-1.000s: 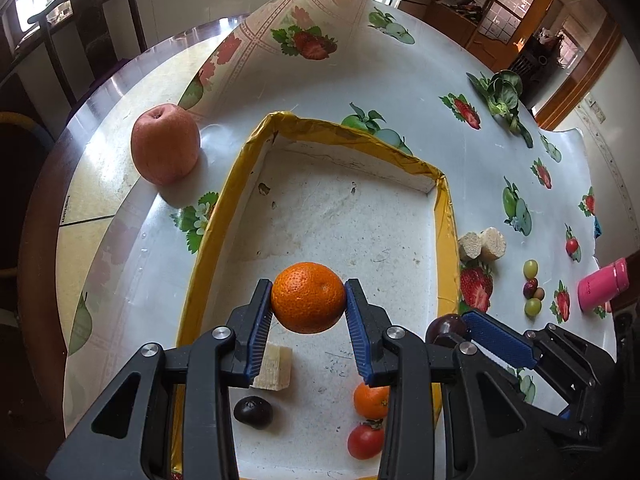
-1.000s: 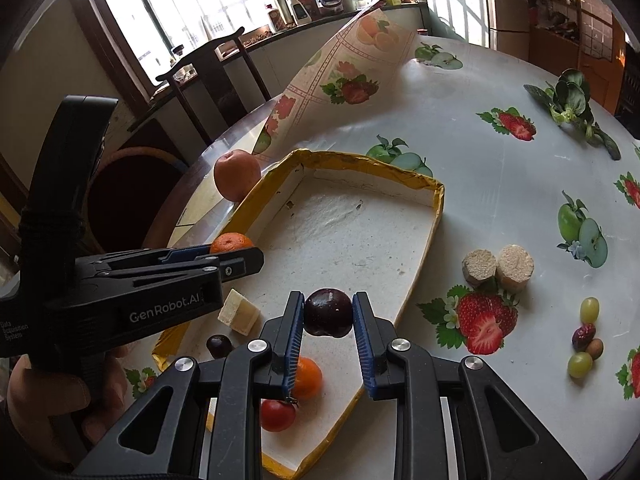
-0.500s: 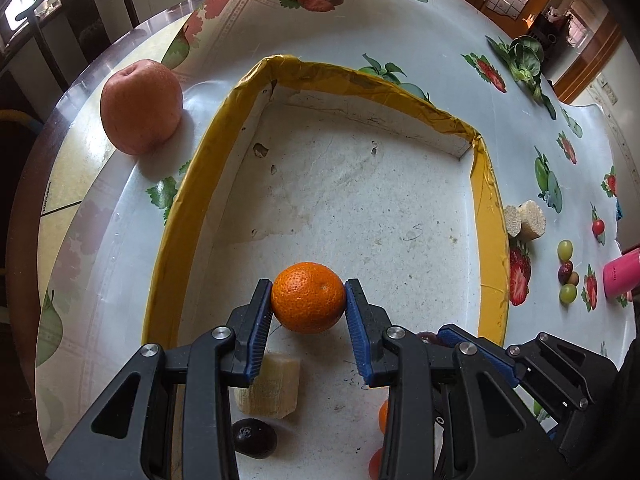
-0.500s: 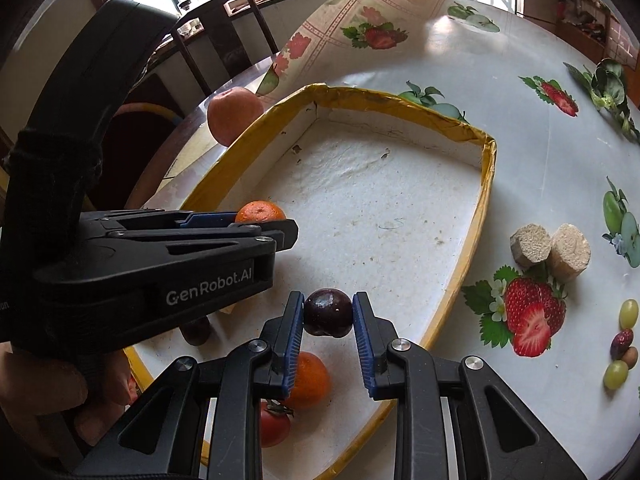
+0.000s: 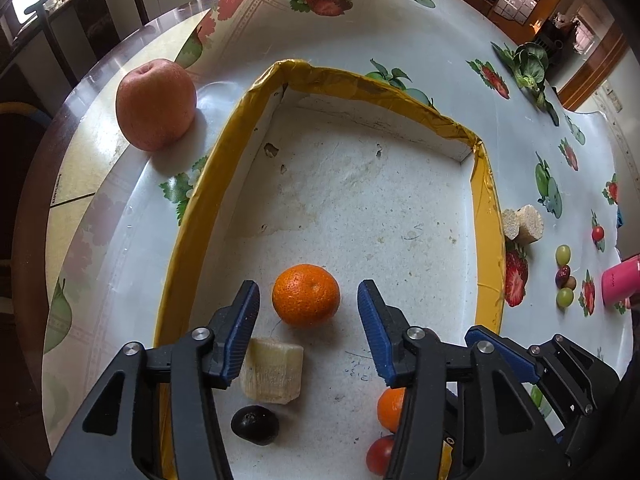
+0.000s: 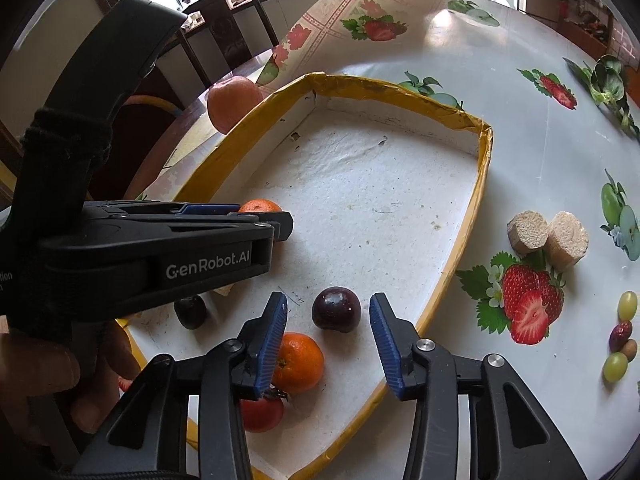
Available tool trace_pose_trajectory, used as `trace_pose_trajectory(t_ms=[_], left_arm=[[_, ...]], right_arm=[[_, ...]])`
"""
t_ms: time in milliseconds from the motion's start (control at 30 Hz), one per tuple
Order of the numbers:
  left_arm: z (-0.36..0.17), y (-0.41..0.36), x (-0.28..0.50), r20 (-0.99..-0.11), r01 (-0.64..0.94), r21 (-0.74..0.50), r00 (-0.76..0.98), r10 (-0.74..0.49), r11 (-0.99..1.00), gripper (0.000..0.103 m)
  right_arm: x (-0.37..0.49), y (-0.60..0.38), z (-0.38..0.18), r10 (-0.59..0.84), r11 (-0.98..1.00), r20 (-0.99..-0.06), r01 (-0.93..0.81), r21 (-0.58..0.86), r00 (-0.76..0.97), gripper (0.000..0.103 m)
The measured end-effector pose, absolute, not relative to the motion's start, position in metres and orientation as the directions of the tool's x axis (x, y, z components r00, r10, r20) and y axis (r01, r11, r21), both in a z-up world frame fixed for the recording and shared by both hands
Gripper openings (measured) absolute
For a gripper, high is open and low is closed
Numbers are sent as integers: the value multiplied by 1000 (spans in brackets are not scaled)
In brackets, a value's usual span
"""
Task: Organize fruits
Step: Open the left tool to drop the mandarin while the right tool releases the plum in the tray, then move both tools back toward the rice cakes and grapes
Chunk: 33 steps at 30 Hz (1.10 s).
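A yellow-rimmed tray [image 5: 188,216] [image 6: 472,208] lies on the table. An orange mandarin [image 5: 306,300] rests on its white floor between the blue pads of my left gripper [image 5: 308,320], whose jaws are opening and no longer touch it. A dark plum [image 6: 336,309] sits on the tray floor between the pads of my right gripper [image 6: 328,340]; its jaws are opening too, clear of the fruit. Also in the tray: a pale cut piece [image 5: 272,370], a dark fruit [image 5: 255,424], a second mandarin [image 6: 298,362] and a red tomato [image 6: 262,414].
A large apple [image 5: 156,104] [image 6: 234,102] stands left of the tray near the table edge. To the right lie two pale round chunks [image 6: 548,234], small grapes [image 6: 626,306] and a pink object [image 5: 622,284]. A leafy green [image 5: 528,66] lies far right. A hand [image 6: 60,372] holds the left gripper.
Both grippers sank toward the tray floor, then their jaws spread. The mandarin and the plum, gripped before, now rest on the tray free of the pads.
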<state>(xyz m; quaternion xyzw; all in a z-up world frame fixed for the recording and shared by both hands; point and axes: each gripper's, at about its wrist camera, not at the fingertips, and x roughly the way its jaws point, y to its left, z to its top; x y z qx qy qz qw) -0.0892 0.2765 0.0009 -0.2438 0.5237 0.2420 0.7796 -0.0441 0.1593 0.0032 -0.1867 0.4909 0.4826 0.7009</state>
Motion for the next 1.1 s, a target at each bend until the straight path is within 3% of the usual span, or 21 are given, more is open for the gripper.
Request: trace_pose_trajectory(t_ms=[600, 1100], left_arm=[[36, 242, -93, -912, -605, -153, 391, 124, 782, 50], [56, 198, -80, -892, -542, -186, 444, 91, 820, 50]], right_arm=[[-37, 91, 50, 541, 522, -831, -826, 212, 129, 47], [-13, 15, 59, 523, 631, -827, -747, 211, 207, 47]])
